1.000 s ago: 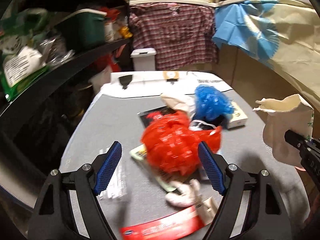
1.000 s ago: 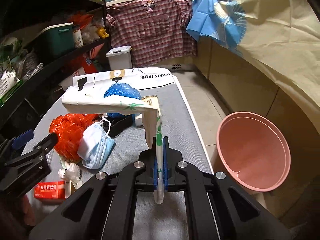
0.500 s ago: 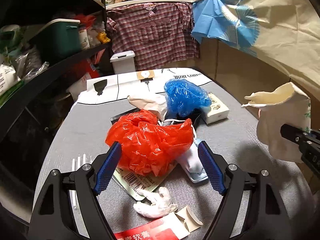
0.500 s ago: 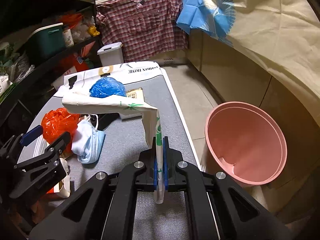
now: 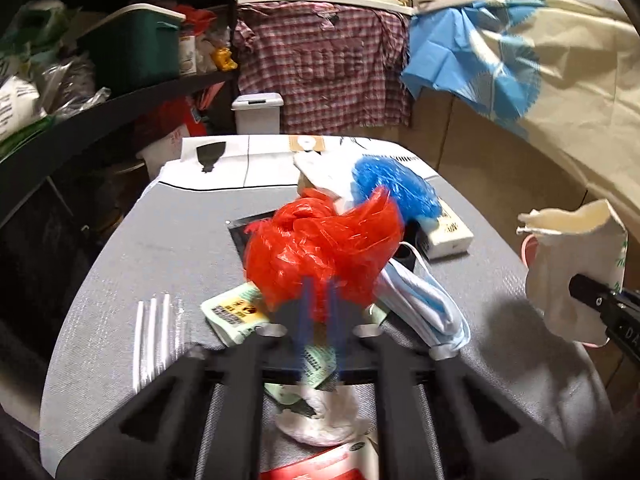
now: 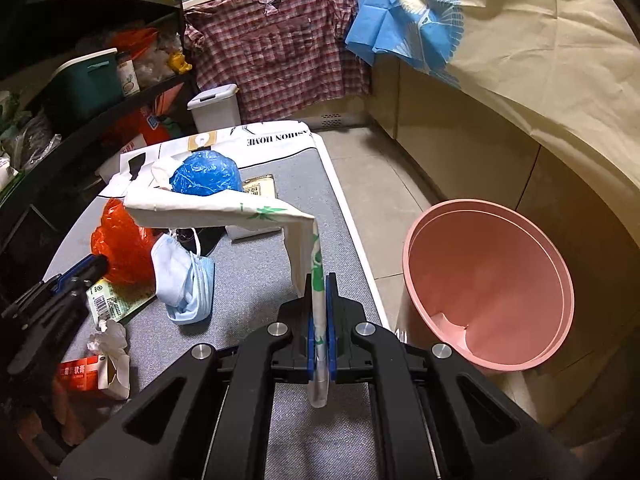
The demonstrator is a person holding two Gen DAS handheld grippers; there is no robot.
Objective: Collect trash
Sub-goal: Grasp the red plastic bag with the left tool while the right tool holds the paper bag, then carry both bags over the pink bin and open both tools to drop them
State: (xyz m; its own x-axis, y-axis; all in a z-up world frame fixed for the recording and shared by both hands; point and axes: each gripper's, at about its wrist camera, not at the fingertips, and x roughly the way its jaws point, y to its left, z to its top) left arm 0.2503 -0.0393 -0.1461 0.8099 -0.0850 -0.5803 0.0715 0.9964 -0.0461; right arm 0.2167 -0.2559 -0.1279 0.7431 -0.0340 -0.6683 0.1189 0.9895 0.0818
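Note:
My left gripper (image 5: 319, 320) is shut on the near edge of a crumpled red plastic bag (image 5: 320, 252) on the grey table; it also shows at the left of the right wrist view (image 6: 86, 270). My right gripper (image 6: 319, 320) is shut on a flat white paper wrapper with green print (image 6: 224, 210), held above the table near its right edge; the wrapper also shows in the left wrist view (image 5: 572, 272). A pink bin (image 6: 488, 284) stands on the floor to the right of the table.
On the table (image 5: 160, 240) lie a blue plastic bag (image 5: 396, 188), a blue face mask (image 5: 424, 304), a white box (image 5: 448, 232), a crumpled tissue (image 5: 320, 420), a red carton (image 6: 92, 374), a green label packet (image 5: 236, 312) and clear straws (image 5: 154, 340). Dark shelves stand on the left.
My left gripper's jaws have closed from wide open onto the red bag, which is now bunched and lifted at that edge. My right gripper still holds the wrapper.

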